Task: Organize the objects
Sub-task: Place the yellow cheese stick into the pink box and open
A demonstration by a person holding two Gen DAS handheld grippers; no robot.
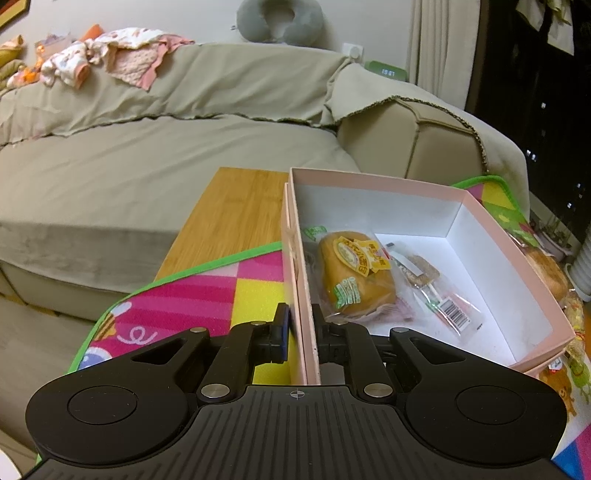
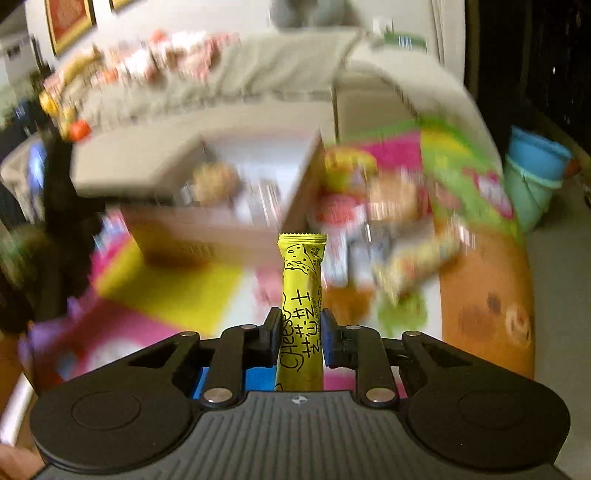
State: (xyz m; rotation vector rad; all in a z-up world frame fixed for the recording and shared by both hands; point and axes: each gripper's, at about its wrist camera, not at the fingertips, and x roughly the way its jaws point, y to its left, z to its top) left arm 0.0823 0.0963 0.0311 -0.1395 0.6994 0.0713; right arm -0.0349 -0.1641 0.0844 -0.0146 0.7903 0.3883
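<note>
The left gripper [image 1: 300, 328] pinches the near wall of the pink box [image 1: 491, 225], which sits on the play mat [image 1: 207, 288] and holds a wrapped bun [image 1: 354, 275] beside a snack packet [image 1: 436, 295]. The right gripper [image 2: 298, 334] clamps a yellow cheese stick [image 2: 301, 295], held upright short of the box.

Sofa [image 1: 147, 155]; neck pillow [image 1: 280, 20]; bucket [image 2: 532, 177]

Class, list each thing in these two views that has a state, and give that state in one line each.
Left gripper: shut on the pink box's wall.
Pink box: open, lidless, snacks inside.
Bread packet: sealed, lying in the box.
Right gripper: shut on the yellow cheese stick.
Yellow cheese stick: sealed, held upright.
</note>
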